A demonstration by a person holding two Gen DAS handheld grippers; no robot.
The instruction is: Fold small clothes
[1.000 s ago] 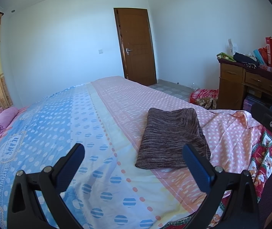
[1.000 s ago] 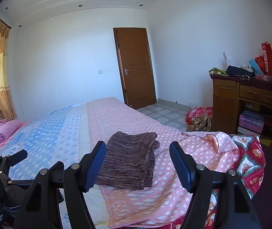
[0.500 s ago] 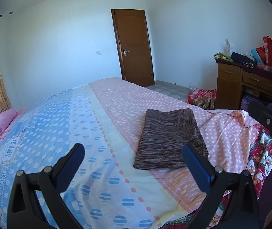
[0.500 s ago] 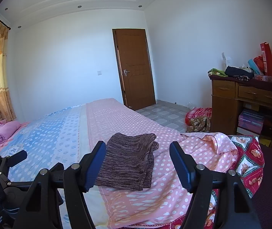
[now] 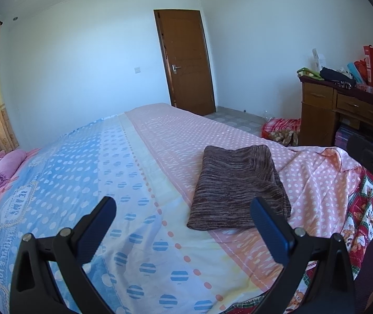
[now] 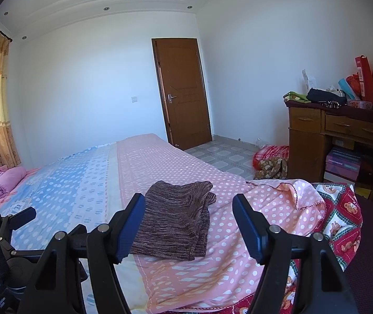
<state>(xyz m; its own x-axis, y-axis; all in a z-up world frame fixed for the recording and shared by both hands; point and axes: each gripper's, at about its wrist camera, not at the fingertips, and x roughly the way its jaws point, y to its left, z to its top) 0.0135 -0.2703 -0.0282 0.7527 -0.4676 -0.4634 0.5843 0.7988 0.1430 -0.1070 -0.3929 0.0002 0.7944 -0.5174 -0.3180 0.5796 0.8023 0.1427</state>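
Both views have drifted slightly; nothing on the bed moved. Left hand-held gripper and right hand-held gripper hover wide apart, empty. Beyond them, the folded brown garment lies on the pink dotted cover.

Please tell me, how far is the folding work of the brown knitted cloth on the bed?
Done: the brown knitted cloth lies folded into a flat stack on the pink dotted bedspread. In hand: nothing; the left claw and the right claw are both open and empty, apart from it. Left: no other unfolded small clothes show on the bed.
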